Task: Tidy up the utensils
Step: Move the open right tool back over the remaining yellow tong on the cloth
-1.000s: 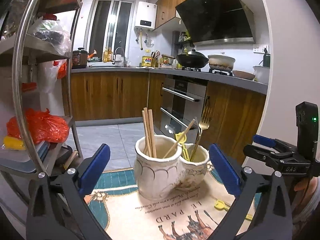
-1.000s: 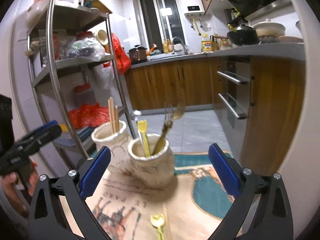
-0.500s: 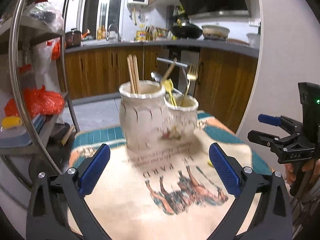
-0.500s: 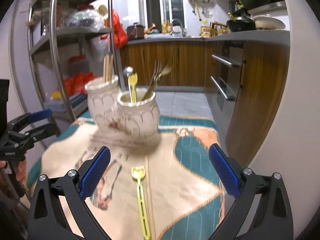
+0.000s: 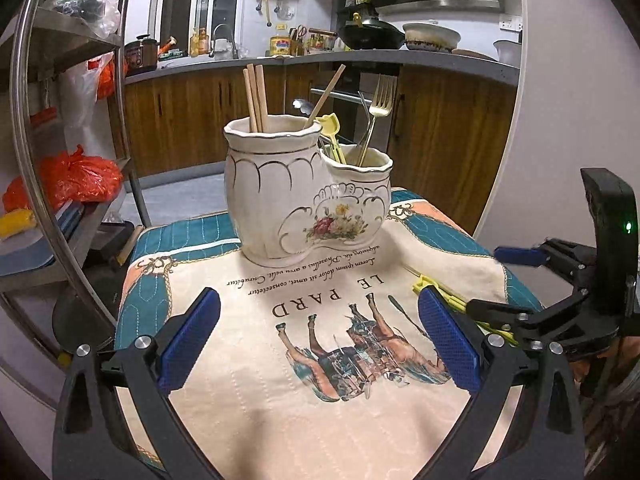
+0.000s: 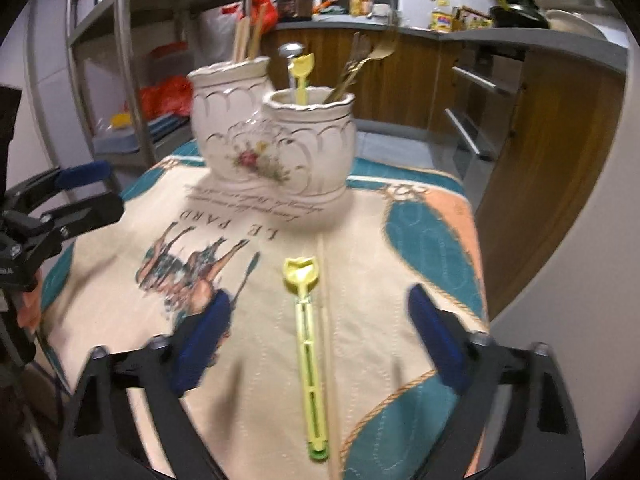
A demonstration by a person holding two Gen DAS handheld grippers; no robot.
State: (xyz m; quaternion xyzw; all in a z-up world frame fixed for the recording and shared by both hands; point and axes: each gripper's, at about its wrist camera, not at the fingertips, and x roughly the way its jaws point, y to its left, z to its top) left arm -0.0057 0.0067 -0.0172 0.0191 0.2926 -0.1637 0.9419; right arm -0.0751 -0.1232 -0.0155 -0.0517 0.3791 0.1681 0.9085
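A white, gold-trimmed ceramic double holder (image 5: 280, 200) (image 6: 272, 148) stands at the far side of a printed cloth (image 5: 248, 412). Its tall pot holds wooden chopsticks (image 5: 254, 96). Its short pot holds a gold fork (image 5: 380, 100), a yellow scoop (image 5: 332, 128) and a spoon. A second yellow plastic scoop (image 6: 306, 340) (image 5: 424, 282) lies flat on the cloth between the fingers of my right gripper (image 6: 320, 336) (image 5: 496, 280). The jaws are closing, and the pads stand apart from the scoop. My left gripper (image 5: 318, 340) (image 6: 96, 188) hangs open over the horse print, holding nothing.
A steel shelf rack (image 5: 60, 160) with red bags stands left of the table. A white wall (image 5: 552, 140) rises close on the right. Wooden kitchen cabinets and an oven (image 5: 348, 96) lie beyond the holder. The cloth's edges drop off at left and right.
Both grippers have sunk and tipped down toward the cloth. The yellow scoop now lies between the right fingers, which have drawn closer together.
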